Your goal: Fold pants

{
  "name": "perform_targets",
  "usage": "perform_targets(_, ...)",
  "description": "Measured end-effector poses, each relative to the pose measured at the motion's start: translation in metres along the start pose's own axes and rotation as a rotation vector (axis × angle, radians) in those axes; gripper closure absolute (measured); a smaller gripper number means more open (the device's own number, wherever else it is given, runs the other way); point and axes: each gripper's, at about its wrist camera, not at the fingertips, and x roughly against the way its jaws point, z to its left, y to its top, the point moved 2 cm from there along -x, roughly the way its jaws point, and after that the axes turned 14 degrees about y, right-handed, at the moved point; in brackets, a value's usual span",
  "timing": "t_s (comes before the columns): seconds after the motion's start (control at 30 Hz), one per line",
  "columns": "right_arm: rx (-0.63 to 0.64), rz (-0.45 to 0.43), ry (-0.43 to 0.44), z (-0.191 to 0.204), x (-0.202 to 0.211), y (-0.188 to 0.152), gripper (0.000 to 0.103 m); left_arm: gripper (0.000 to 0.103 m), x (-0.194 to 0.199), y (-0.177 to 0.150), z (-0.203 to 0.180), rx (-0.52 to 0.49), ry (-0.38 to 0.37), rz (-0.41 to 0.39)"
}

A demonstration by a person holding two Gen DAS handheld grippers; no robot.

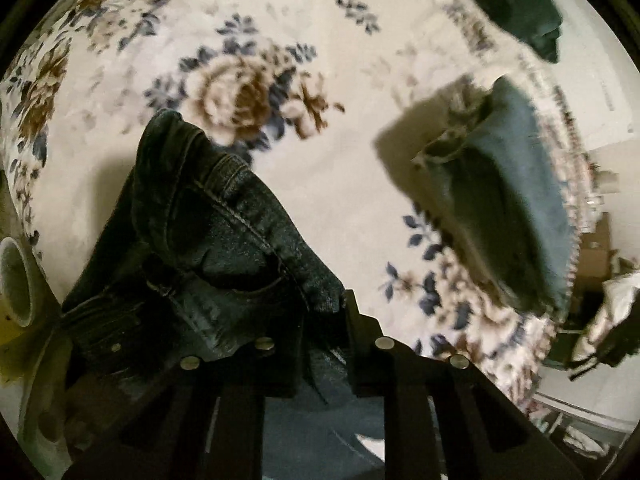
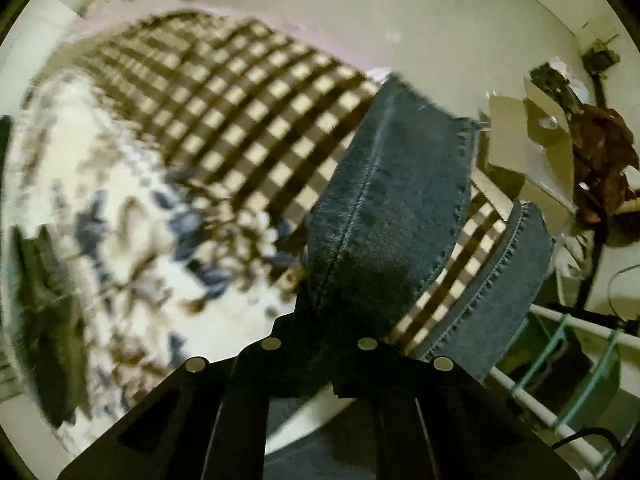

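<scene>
The pants are dark blue jeans. In the left wrist view my left gripper (image 1: 320, 340) is shut on the waistband end of the jeans (image 1: 224, 240), held above a floral bedspread (image 1: 328, 120). The leg ends (image 1: 508, 208) hang in the air to the right, frayed hem showing. In the right wrist view my right gripper (image 2: 324, 344) is shut on one jeans leg near its hem (image 2: 384, 208); the second leg end (image 2: 496, 280) hangs beside it to the right.
A dark green folded garment (image 1: 520, 4) lies at the bed's far right. A brown checked blanket (image 2: 240, 120) covers part of the bed. Cardboard boxes (image 2: 532, 148), a reddish cloth and a white rack (image 2: 560, 368) stand beyond the bed edge.
</scene>
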Motion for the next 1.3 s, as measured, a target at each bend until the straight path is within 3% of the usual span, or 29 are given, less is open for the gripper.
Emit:
perform_targets(0.1,0.025,-0.069,0.080,-0.010,0.042,-0.024,0.095,0.090,0.021,-0.033,0.034,-0.015,-0.069,-0.045)
perform_targets(0.2,0.042,-0.099,0.063,-0.038,0.060,-0.057,0.095,0.090,0.009,-0.063,0.072,-0.021,-0.076,-0.037)
perform_targets(0.43,-0.036,-0.030,-0.060,-0.137,0.018,-0.127,0.095,0.091,-0.078,-0.122,0.155,0.039,0.050,0.119)
perform_targets(0.6,-0.049,0.004,-0.108,-0.177,-0.004,-0.150,0.095,0.091,-0.105,-0.140,0.176,0.022,0.081,0.136)
perform_targets(0.77,-0.102,0.080,-0.104,-0.205,-0.023,-0.156,0.093,0.085,-0.103,-0.140,0.173,-0.017,0.089,0.133)
perform_targets(0.83,-0.125,0.121,-0.097,-0.215,-0.024,-0.155,0.071,0.084,-0.090,-0.141,0.172,-0.022,0.095,0.126)
perform_targets(0.9,-0.129,0.128,-0.079,-0.224,-0.015,-0.152,0.043,0.073,-0.074,-0.142,0.170,-0.035,0.120,0.096)
perform_targets(0.93,-0.111,0.122,-0.064,-0.225,-0.006,-0.151,0.039,0.070,-0.061,-0.144,0.167,-0.034,0.099,0.061)
perform_targets(1.0,-0.026,0.107,-0.072,-0.221,0.009,-0.145,0.033,0.043,-0.046,-0.147,0.159,-0.058,0.096,0.011)
perform_targets(1.07,0.068,0.085,-0.088,-0.208,0.017,-0.140,0.032,0.032,-0.031,-0.152,0.135,-0.111,0.097,-0.061)
perform_targets(1.17,0.224,0.036,-0.096,-0.178,0.022,-0.125,0.031,0.029,-0.026,-0.161,0.097,-0.226,0.098,-0.132)
perform_targets(1.3,0.366,-0.042,-0.125,-0.136,0.011,-0.090,0.026,0.029,-0.042,-0.183,0.034,-0.364,0.081,-0.143)
